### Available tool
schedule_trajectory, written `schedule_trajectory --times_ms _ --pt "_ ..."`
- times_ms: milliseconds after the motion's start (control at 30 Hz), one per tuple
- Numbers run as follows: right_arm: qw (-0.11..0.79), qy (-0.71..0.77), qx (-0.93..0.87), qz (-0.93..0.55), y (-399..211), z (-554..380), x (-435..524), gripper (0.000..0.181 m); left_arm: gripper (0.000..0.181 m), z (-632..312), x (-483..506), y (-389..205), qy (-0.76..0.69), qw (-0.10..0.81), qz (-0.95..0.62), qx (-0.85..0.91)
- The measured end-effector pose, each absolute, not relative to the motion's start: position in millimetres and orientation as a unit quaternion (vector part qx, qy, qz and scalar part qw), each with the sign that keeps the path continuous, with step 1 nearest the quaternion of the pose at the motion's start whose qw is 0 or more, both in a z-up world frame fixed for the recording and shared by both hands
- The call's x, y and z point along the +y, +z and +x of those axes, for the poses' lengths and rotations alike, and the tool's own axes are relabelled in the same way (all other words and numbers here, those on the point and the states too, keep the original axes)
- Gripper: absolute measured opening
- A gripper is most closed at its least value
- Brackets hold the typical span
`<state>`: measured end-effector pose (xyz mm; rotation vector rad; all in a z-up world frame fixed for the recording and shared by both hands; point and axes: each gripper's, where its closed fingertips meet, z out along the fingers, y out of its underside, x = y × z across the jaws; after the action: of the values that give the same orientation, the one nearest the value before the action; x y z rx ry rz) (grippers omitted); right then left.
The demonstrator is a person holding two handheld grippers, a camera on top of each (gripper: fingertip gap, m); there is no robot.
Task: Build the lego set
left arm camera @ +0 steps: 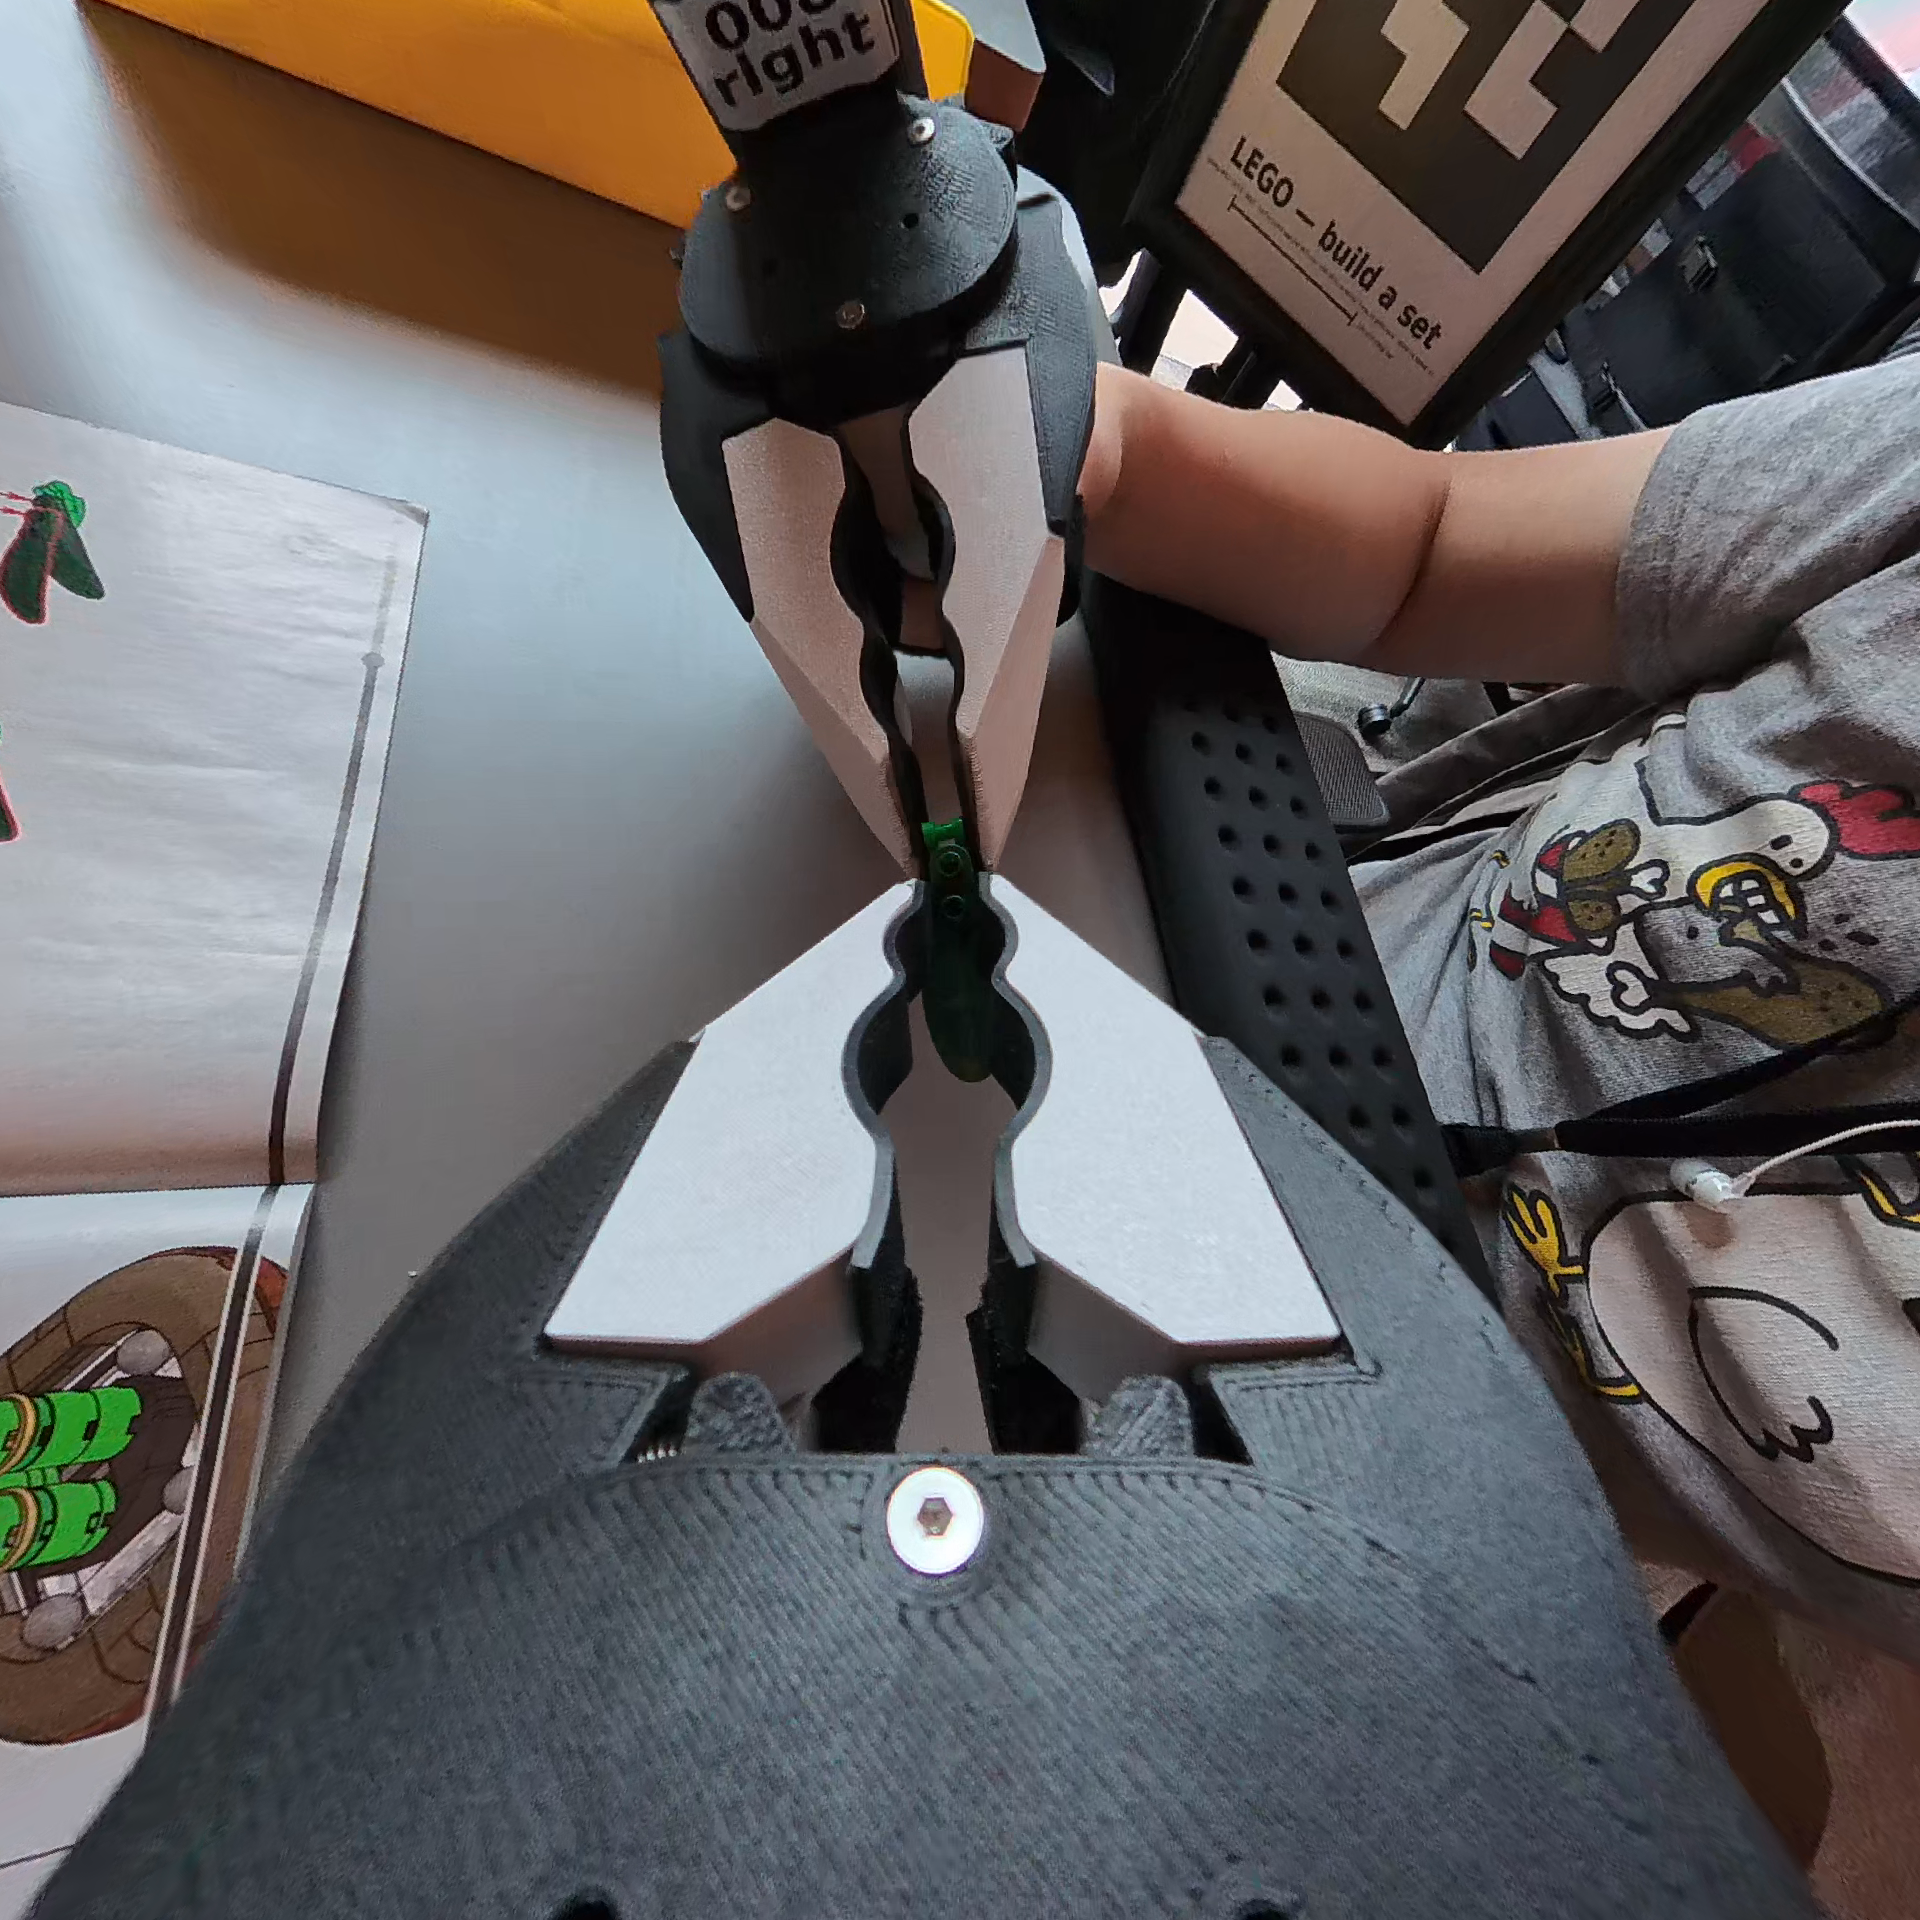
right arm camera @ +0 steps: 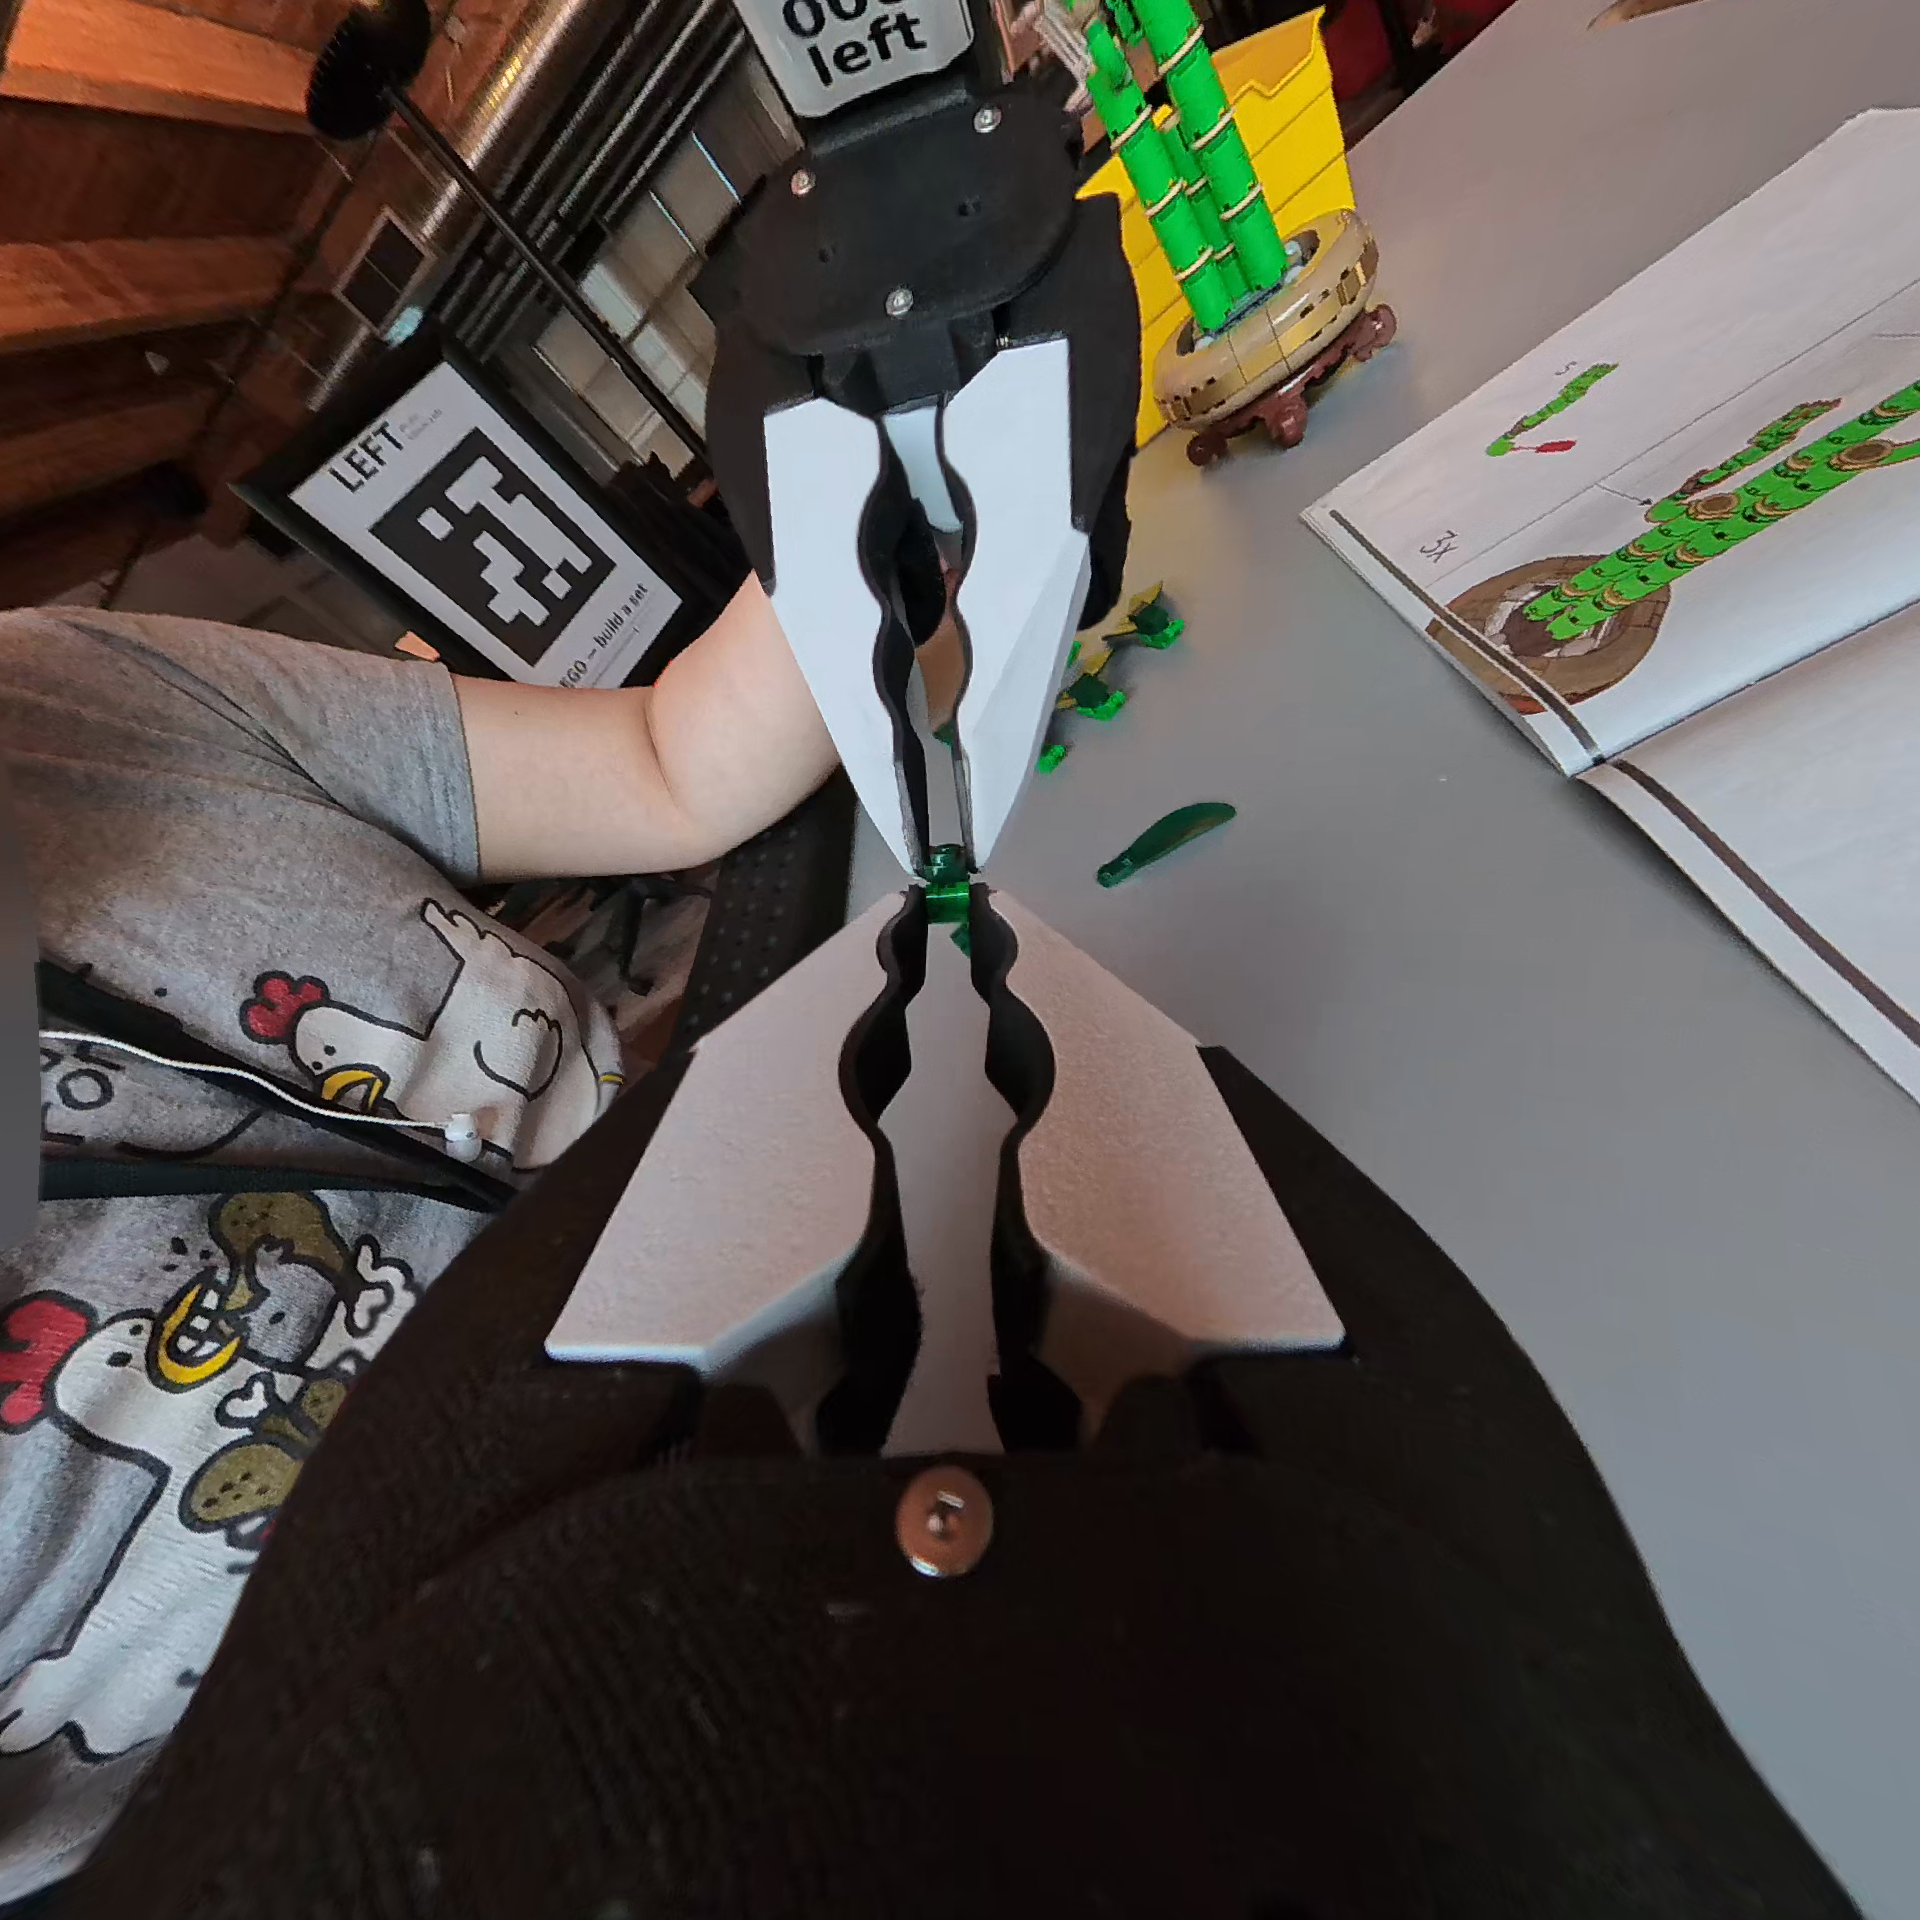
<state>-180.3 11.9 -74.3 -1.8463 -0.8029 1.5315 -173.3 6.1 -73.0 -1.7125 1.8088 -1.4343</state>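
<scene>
My left gripper (left arm camera: 948,891) is shut on a dark green leaf piece (left arm camera: 961,1003) that lies between its fingers, studded end at the tips. My right gripper (left arm camera: 948,844) comes in from the top, tip to tip with it, shut on a small bright green piece (left arm camera: 940,834). In the right wrist view, my right gripper (right arm camera: 945,906) holds the small green piece (right arm camera: 945,896) against the tips of the left gripper (right arm camera: 943,854). The two pieces touch above the grey table (right arm camera: 1351,1143). The green bamboo model (right arm camera: 1205,197) stands in its tan pot (right arm camera: 1268,343) at the back.
The open instruction booklet (right arm camera: 1662,582) lies on the right and shows in the left wrist view (left arm camera: 156,779). A loose dark green leaf (right arm camera: 1164,842) and several small green pieces (right arm camera: 1101,681) lie on the table. A yellow bin (right arm camera: 1283,114) stands behind the model. A person's arm (left arm camera: 1299,540) and a black perforated armrest (left arm camera: 1278,935) are beside the table edge. Only a small space, under 4 cm, lies between the two pairs of fingers. Both grippers' tips are roughly 35 centimetres from the green bamboo model (right arm camera: 1205,197).
</scene>
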Motion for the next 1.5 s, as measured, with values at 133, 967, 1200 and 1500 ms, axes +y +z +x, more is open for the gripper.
schedule_trajectory --times_ms 133,967,1200,1500 --pt "0.299 0.592 -0.282 -0.694 -72 -179 15 0.005 0.006 -172 9 -70 -0.503 0.14 -0.593 0.613" --pt "0.302 0.624 -0.266 -0.67 -59 -184 12 0.005 0.006 -178 5 -59 -0.538 0.126 -0.576 0.602" --pt "0.297 0.648 -0.255 -0.653 -52 -185 11 0.005 0.006 -179 4 -52 -0.539 0.137 -0.57 0.605" --pt "0.276 0.691 -0.224 -0.63 -41 -183 10 0.005 0.006 -177 3 -40 -0.619 0.075 -0.57 0.536"
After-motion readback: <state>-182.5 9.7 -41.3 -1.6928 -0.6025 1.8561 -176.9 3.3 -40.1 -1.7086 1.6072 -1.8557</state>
